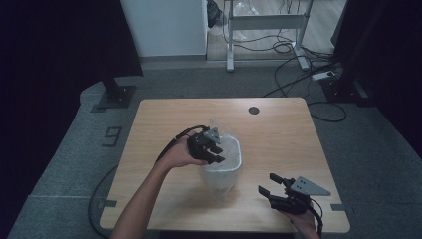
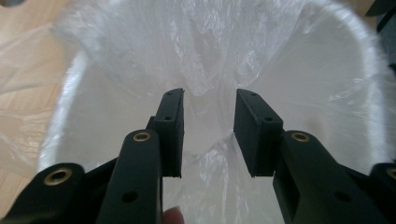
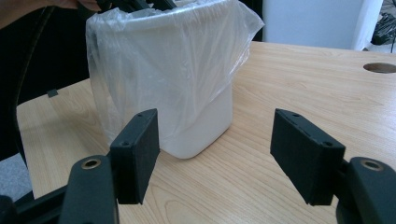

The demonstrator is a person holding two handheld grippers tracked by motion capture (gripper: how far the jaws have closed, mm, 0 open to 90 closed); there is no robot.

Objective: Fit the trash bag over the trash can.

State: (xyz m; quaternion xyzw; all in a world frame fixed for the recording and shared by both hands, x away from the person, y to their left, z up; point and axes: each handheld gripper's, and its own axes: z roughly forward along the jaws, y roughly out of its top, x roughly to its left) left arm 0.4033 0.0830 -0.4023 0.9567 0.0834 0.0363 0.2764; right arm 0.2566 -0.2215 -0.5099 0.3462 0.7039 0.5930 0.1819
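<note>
A small white bin (image 1: pixel 221 167) stands near the middle of the wooden counter (image 1: pixel 278 129), lined with a clear plastic bag (image 3: pixel 140 56) whose film is already folded over the rim and hangs loosely down the outer wall. By the look of it the lining is largely in place, and what is left is pushing the slack film down into the hollow and smoothing the overhang. The left gripper (image 1: pixel 213 149) hangs over the bin's mouth at the rim's 10 o'clock side, pointing down inside; its jaws stand at a narrow gap with crumpled film lying below and between them, not yet pressed by the pads as far as the left gripper view shows. The right gripper (image 1: pixel 271 185) waits at about 4 o'clock from the bin, near the counter's front edge, its jaws spread wide and empty, aimed at the bin's side. Open wood lies all around the bin, with the most room toward 12 and 2 o'clock, where only a cable hole (image 1: pixel 254 110) breaks the surface. The front edge at 6 o'clock is close behind the right hand, so little backing room is left there.
</note>
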